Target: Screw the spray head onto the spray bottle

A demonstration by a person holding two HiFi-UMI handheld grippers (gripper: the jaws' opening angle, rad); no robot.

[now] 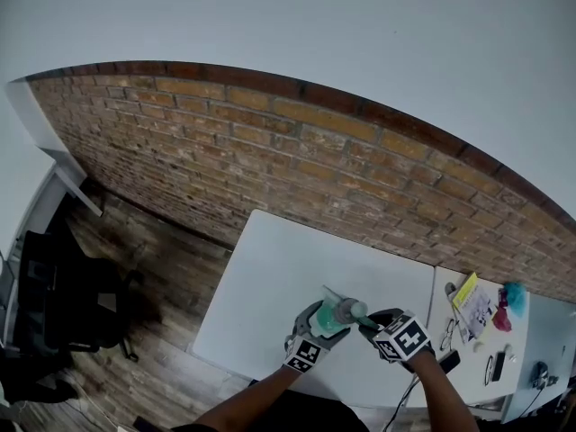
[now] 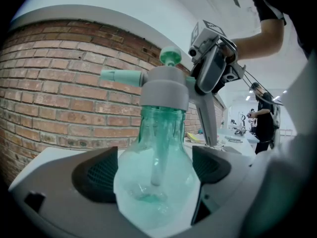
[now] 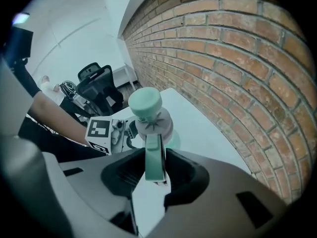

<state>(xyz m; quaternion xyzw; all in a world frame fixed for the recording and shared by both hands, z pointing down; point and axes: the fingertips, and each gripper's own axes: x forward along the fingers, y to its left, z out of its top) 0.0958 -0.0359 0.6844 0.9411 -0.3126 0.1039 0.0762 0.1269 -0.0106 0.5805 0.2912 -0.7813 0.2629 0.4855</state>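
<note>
A translucent green spray bottle (image 2: 153,172) stands upright between the pads of my left gripper (image 2: 156,168), which is shut on its round belly. The grey and mint spray head (image 2: 163,90) sits on the bottle's neck, nozzle pointing left. My right gripper (image 3: 154,170) comes down from above, and its pads press on both sides of the mint trigger lever (image 3: 154,155) below the round cap (image 3: 145,102). In the head view both grippers meet over the white table's (image 1: 288,268) near edge, left gripper (image 1: 317,324) and right gripper (image 1: 371,324) either side of the bottle (image 1: 339,313).
A brick wall (image 1: 270,160) runs behind the table. A second table (image 1: 540,340) at the right carries a yellow paper (image 1: 465,290), a phone (image 1: 498,365) and small items. A black office chair (image 1: 72,304) stands on the wooden floor at the left. A person (image 2: 262,123) stands far off.
</note>
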